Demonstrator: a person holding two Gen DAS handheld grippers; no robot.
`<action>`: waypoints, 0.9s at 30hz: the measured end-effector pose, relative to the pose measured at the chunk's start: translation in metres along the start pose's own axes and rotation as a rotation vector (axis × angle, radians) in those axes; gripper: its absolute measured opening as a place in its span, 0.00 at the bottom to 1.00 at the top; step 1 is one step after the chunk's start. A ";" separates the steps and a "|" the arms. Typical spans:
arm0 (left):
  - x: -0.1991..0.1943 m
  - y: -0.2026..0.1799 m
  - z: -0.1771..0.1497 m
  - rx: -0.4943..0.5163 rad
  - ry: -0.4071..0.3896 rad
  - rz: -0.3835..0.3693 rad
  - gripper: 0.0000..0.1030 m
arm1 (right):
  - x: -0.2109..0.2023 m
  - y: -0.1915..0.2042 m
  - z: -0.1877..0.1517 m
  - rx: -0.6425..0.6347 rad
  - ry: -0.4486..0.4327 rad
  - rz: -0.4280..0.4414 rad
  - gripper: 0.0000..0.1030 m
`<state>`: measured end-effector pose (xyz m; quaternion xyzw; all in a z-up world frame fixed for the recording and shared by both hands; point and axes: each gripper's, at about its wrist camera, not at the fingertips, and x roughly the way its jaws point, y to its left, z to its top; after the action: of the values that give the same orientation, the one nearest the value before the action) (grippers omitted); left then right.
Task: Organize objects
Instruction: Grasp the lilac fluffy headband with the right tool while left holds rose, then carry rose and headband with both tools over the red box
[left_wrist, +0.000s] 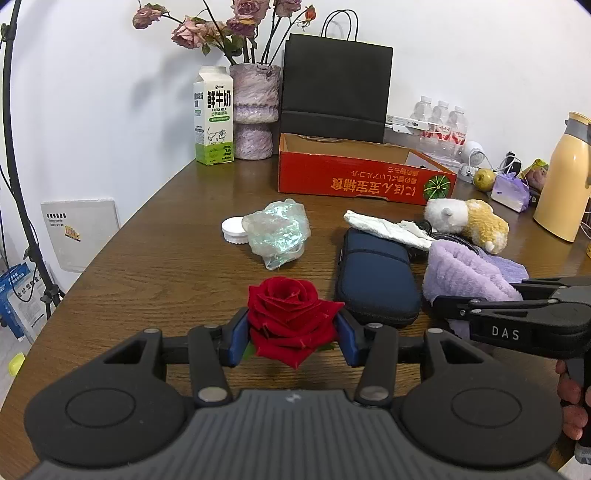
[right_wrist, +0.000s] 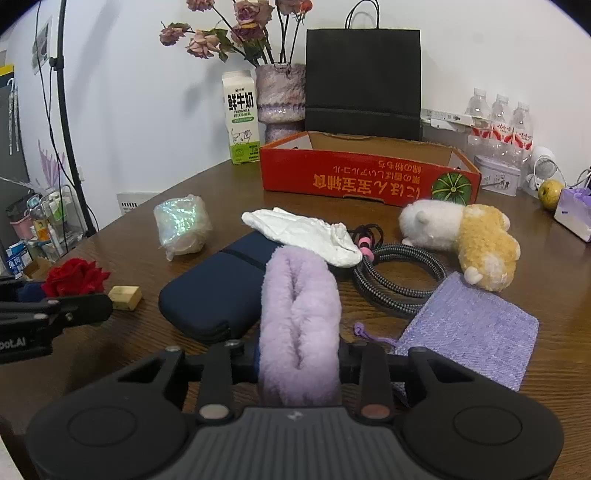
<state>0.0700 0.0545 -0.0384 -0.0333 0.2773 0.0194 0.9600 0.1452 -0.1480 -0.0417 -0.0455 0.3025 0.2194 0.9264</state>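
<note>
My left gripper (left_wrist: 291, 334) is shut on a red rose (left_wrist: 290, 314), held just above the wooden table (left_wrist: 166, 266); the rose also shows in the right wrist view (right_wrist: 75, 277). My right gripper (right_wrist: 299, 363) is shut on a fluffy lilac cloth (right_wrist: 299, 317), which also shows in the left wrist view (left_wrist: 465, 273). A red cardboard box (left_wrist: 362, 177) stands open at the back of the table. A navy pouch (right_wrist: 218, 291) lies between the two grippers.
On the table lie a shiny wrapped bundle (left_wrist: 279, 230), a white lid (left_wrist: 233, 229), a white cloth (right_wrist: 303, 234), a coiled cable (right_wrist: 399, 280), a plush toy (right_wrist: 461, 236), a lilac knit pouch (right_wrist: 476, 328) and a small wooden block (right_wrist: 125, 297). A milk carton (left_wrist: 213, 118), vase (left_wrist: 255, 110) and black bag (left_wrist: 336, 88) stand behind.
</note>
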 end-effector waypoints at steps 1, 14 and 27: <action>0.000 -0.001 0.001 0.002 -0.001 0.001 0.48 | -0.002 0.000 0.000 -0.006 -0.006 -0.003 0.29; -0.003 -0.020 0.016 0.010 -0.032 -0.015 0.48 | -0.022 -0.009 0.004 -0.012 -0.082 0.001 0.28; 0.009 -0.049 0.056 0.019 -0.097 -0.073 0.48 | -0.032 -0.026 0.025 -0.029 -0.161 -0.022 0.28</action>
<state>0.1100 0.0101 0.0064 -0.0335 0.2291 -0.0166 0.9727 0.1471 -0.1785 -0.0042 -0.0444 0.2234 0.2164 0.9494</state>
